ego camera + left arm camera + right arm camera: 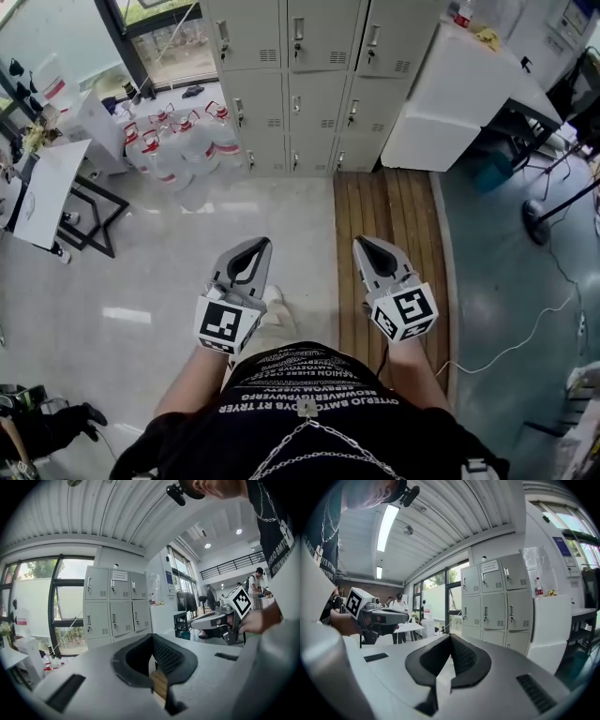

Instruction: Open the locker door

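Where the person stands, a black shirt with white letters (314, 382) and a silver chain (319, 439) fill the bottom of the head view. One pale shoe (275, 307) peeks out on the floor below. Just in front of the body, each hand holds a grey tool with a black-and-white square cube on it. These are the left gripper (259, 244) and the right gripper (362, 242), side by side, a little apart, both pointing forward. The left gripper's dark ribbed fingers (169, 656) are pressed together at the tips, with nothing between them. The right gripper's dark ribbed fingers (465, 657) are pressed together the same way and hold nothing either. Under the left gripper lies a shiny pale stone floor (187, 272), and under the right gripper runs a strip of brown wooden planks (394, 202). Farther off on the left stands a white worktop with black legs (45, 187). Past it, a bunch of big clear water bottles with red handles (173, 150) sits on the floor just beside the lockers. On the right, a big white box-shaped cabinet (450, 103) stands just beside the lockers too. Farthest away, against the wall, is the block of light grey metal lockers (295, 84), three across. Every locker door (317, 33) is closed, and each has a small handle and little air slots. A white paper sign (119, 575) sticks on the top middle one. The lockers are well apart from both grippers, and neither gripper touches a door.
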Tool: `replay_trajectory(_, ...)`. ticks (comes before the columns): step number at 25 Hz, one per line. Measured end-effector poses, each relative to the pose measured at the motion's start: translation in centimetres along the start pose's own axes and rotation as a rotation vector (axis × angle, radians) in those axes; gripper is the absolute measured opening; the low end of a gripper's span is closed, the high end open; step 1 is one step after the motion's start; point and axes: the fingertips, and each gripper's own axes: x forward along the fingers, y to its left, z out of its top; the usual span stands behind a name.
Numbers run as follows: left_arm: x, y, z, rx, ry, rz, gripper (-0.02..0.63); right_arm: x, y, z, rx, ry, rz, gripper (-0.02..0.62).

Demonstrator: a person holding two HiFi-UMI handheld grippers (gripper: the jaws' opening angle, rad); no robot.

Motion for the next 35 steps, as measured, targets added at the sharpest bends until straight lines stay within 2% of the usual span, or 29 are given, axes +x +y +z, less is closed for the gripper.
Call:
replay_trajectory(5, 2.9, 3.3, -0.8, -0.031, -0.012, -0.039, -0.002, 3.7, -1.1, 0.2, -0.011, 0.01, -0.033, -0.005)
replay_trajectory(9, 6.2, 5.9, -0.6, -0.032, -0.016, -0.079, -0.002, 7.2, -3.0, 0.6, 0.023, 0.016, -0.047, -0.005)
replay_trajectory(14, 10.4, 9.2, -1.1, -0.046, 0.0, -0.14, -0.002, 11.8, -4.9, 1.2, 0.069, 0.031, -0.041, 0.046)
replay_trajectory(18, 12.8, 12.9, -1.3, -0.047, -0.004, -0.154, -0.002, 15.4, -6.2, 1.6, 0.158, 0.008, -0.04, 0.064)
replay_trajectory(26, 16.1, 18.9, -1.3, -0.042, -0.008, -0.201, -0.002, 20.3, -8.0, 3.7, 0.17, -0.032, -0.088, 0.11)
replay_trajectory(35, 18.4, 22.1, -1.1, -0.044, -0.001, -0.217, -0.002, 23.5, -8.6, 5.3, 0.265, -0.058, -0.065, 0.11)
